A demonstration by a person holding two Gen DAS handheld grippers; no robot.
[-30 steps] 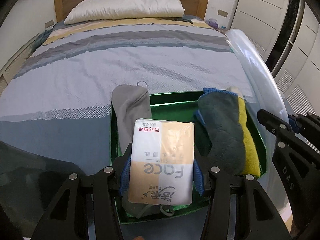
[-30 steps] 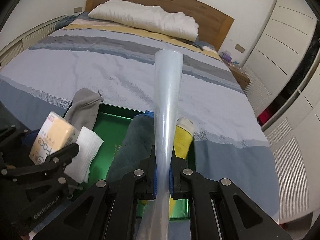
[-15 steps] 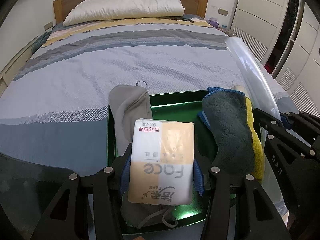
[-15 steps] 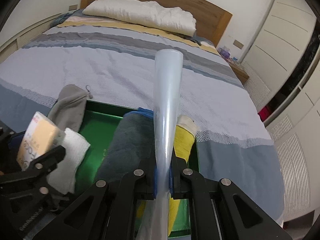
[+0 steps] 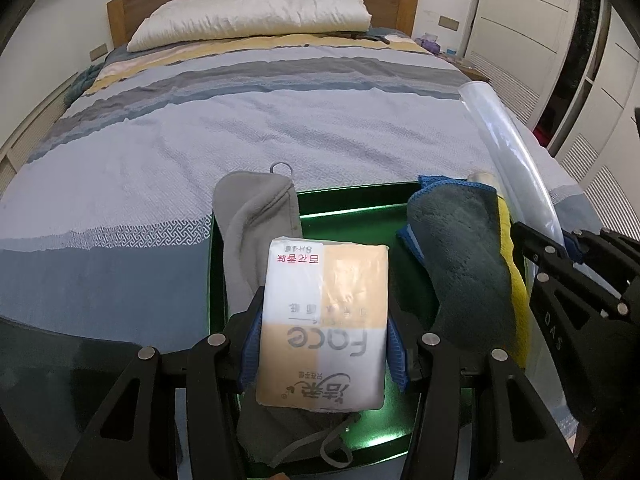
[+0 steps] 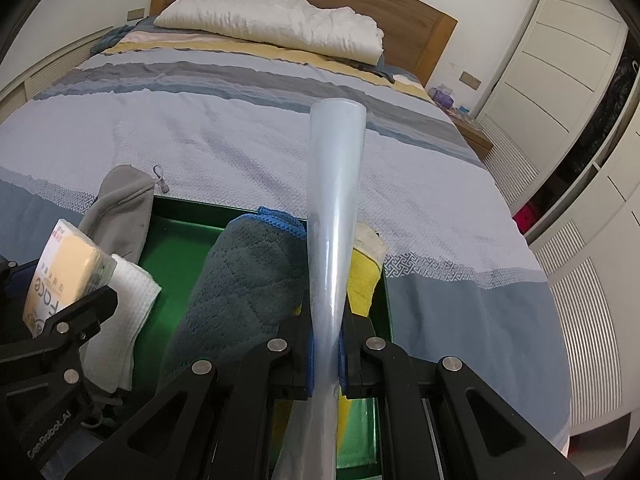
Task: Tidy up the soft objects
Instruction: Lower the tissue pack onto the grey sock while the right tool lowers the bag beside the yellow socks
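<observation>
Tissue pack [image 5: 324,320] + film roll [image 6: 334,240] gripped

Tray [image 5: 352,208]: glossy green, prob. metal or plastic. Tissue pack [image 5: 324,320]: shiny plastic wrap. Roll [image 6: 334,216]: clear, smooth, glossy film. Dark towel [image 6: 240,280] + yellow cloth [image 6: 362,276]: fuzzy, matt. Grey pouch [image 5: 256,220]: soft matt fleece. Bedspread [image 5: 280,120]: woven, matt. Headboard [image 6: 420,28]: wood.
</observation>
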